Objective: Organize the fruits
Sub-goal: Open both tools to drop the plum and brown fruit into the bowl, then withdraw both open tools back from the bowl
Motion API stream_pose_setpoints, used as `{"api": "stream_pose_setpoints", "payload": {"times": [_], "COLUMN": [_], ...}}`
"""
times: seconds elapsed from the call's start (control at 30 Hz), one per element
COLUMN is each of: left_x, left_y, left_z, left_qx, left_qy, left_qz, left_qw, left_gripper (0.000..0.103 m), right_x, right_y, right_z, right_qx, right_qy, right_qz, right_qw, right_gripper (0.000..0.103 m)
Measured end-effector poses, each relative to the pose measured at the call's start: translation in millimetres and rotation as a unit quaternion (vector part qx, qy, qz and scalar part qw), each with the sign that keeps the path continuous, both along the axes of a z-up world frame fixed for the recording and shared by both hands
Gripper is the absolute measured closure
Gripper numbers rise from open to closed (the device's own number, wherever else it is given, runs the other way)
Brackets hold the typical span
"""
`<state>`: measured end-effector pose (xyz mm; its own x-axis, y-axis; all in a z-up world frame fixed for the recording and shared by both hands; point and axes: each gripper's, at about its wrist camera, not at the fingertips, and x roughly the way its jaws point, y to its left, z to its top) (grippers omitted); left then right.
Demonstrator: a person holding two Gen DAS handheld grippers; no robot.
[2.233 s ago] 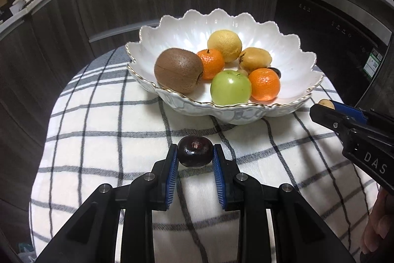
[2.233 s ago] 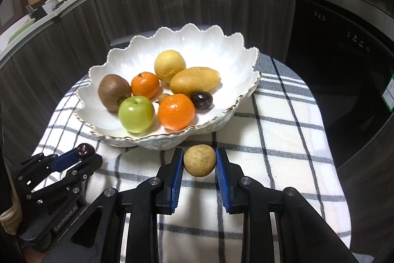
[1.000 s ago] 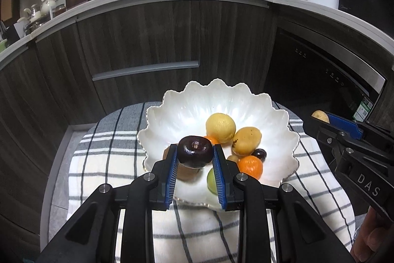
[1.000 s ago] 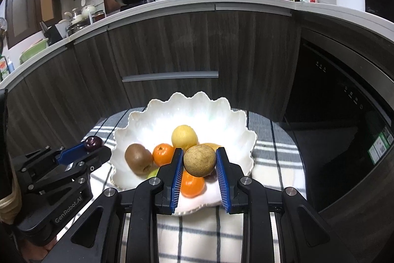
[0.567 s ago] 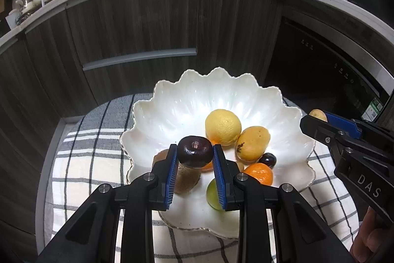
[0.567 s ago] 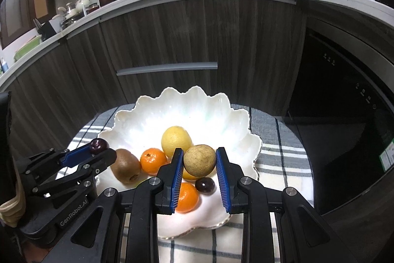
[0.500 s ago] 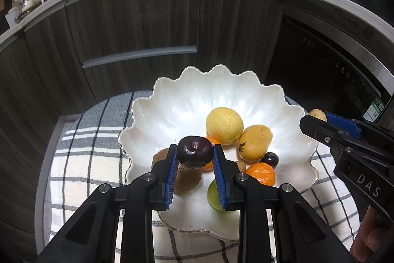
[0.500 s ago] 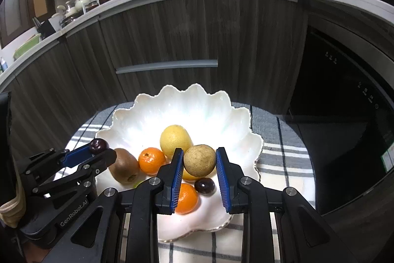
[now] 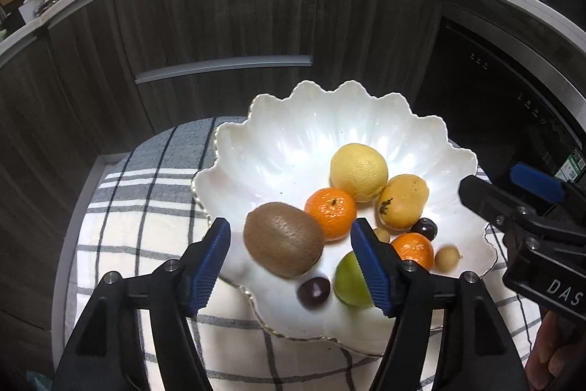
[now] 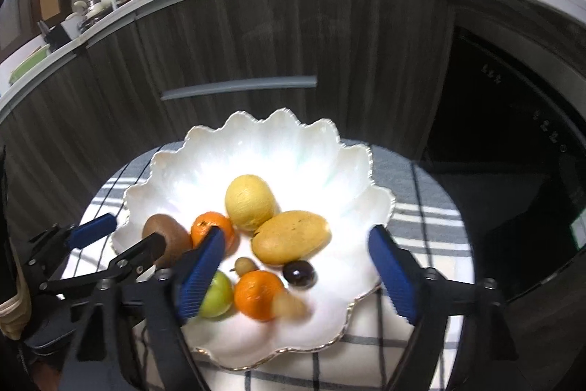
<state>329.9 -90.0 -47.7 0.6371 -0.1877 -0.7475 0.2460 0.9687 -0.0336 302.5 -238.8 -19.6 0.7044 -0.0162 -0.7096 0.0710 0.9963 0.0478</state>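
Left wrist view: left gripper [image 9: 291, 251] opening, nothing between its pads; dark plum [image 9: 313, 292] in the scalloped white bowl [image 9: 293, 141].
Right wrist view: right gripper [image 10: 298, 272] opening, unladen; blurred tan fruit [image 10: 289, 307], perhaps a longan, beside an orange [image 10: 256, 294].

Both tools are built alike. The left tongs [image 9: 291, 259] have two matte black plastic arms, each tipped with a ribbed blue pad, and round silver screw heads [image 9: 169, 265] sit along the arms. The right tongs [image 10: 300, 275] show the same black frame, blue ribbed pads and silver screws. Seen from the left camera, the right tool's black side carries white letters reading "DAS" [image 9: 562, 292]. A bit of a hand [image 9: 549, 354] shows below it at the right edge.
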Motion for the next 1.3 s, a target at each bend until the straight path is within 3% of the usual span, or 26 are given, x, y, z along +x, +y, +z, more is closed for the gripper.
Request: {"api": "stream_pose_setpoints", "payload": {"times": [0.1, 0.2, 0.97, 1.3], "left_x": [-4, -10, -88, -143], "left_y": [4, 6, 31, 42], "left_z": [5, 12, 72, 75], "left_qx": [0.005, 0.007, -0.003, 0.013], "left_qy": [-0.009, -0.019, -0.064, -0.077], "left_qz": [0.016, 0.022, 0.047, 0.058], "left_qw": [0.9998, 0.9996, 0.9968, 0.9953], "left_gripper": [0.015, 0.008, 0.004, 0.003], "right_x": [-1, -5, -78, -129], "right_y": [0, -1, 10, 21], "right_z": [2, 4, 59, 61], "right_qx": [-0.011, -0.011, -0.005, -0.007], "right_qy": [0.003, 0.006, -0.038, -0.047], "right_qz": [-0.008, -0.012, -0.036, -0.033], "right_qw": [1.000, 1.000, 0.999, 0.998], "right_gripper": [0.018, 0.018, 0.018, 0.018]}}
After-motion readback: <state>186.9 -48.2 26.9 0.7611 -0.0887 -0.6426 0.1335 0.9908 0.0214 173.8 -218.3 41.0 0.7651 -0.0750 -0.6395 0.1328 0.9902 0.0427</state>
